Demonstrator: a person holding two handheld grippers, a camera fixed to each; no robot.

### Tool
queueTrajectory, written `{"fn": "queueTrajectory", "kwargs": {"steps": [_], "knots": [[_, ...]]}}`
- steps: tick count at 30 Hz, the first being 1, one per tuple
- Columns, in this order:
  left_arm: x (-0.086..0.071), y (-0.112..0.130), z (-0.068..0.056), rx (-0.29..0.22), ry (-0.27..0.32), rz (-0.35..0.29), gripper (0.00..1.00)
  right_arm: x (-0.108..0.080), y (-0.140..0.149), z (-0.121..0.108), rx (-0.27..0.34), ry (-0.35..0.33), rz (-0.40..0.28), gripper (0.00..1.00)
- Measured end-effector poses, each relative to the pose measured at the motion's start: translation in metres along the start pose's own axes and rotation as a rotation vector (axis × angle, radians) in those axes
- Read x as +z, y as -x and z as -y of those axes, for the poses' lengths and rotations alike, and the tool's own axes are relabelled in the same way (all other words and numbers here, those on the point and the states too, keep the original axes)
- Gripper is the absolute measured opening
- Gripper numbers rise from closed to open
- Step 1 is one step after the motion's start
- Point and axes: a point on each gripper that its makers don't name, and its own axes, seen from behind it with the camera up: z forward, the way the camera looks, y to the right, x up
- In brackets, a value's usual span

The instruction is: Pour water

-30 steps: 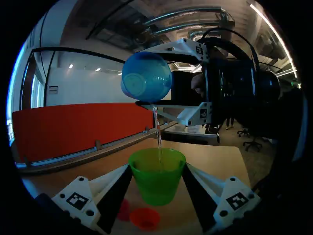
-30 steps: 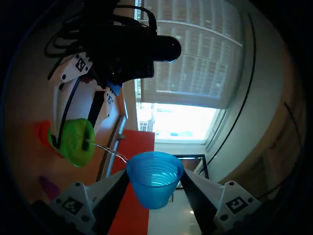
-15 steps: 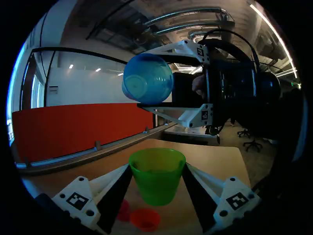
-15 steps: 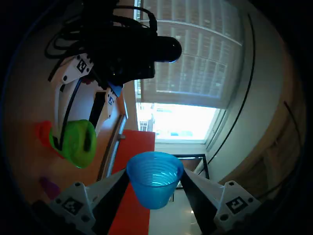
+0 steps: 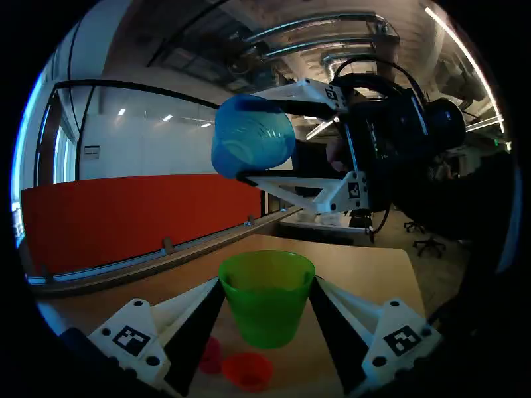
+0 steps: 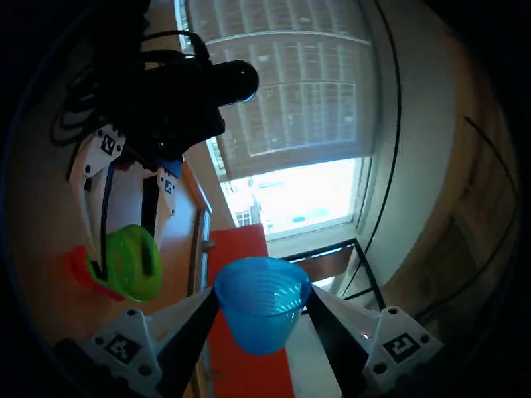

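A green cup point(image 5: 267, 298) stands upright between my left gripper's point(image 5: 267, 312) fingers, shut on it just above the wooden table point(image 5: 372, 268). Above it, my right gripper point(image 5: 262, 142) holds a translucent blue cup point(image 5: 252, 136) on its side, mouth to the left, with no stream falling. In the right gripper view the blue cup point(image 6: 262, 312) sits clamped between the right gripper's point(image 6: 262, 318) fingers. There the green cup point(image 6: 133, 263) shows at the left, held by the left gripper point(image 6: 129, 245).
Two small red caps point(image 5: 247, 369) lie on the table below the green cup. A red partition point(image 5: 133, 215) runs behind the table on the left. Office chairs point(image 5: 428, 242) stand at the far right. A bright window point(image 6: 292, 199) faces the right gripper.
A stream of water ran from the blue cup into the green cup a second ago; it has stopped. The blue cup has since tilted back and shifted slightly right.
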Motion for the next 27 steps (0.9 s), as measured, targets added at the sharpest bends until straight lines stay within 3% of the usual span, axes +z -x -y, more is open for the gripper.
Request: {"fn": "queueTrajectory", "kwargs": {"steps": [11, 21, 27], "knots": [[-0.002, -0.006, 0.002, 0.006, -0.011, -0.001, 0.86, -0.010, 0.009, 0.013, 0.320, -0.025, 0.023, 0.91], [-0.003, -0.007, 0.004, 0.014, -0.022, 0.006, 0.86, -0.015, 0.011, 0.031, 0.648, -0.089, 0.048, 0.91], [-0.005, -0.010, 0.005, 0.017, -0.026, 0.005, 0.86, -0.019, 0.009, 0.027, 0.789, -0.095, 0.043, 0.91]]}}
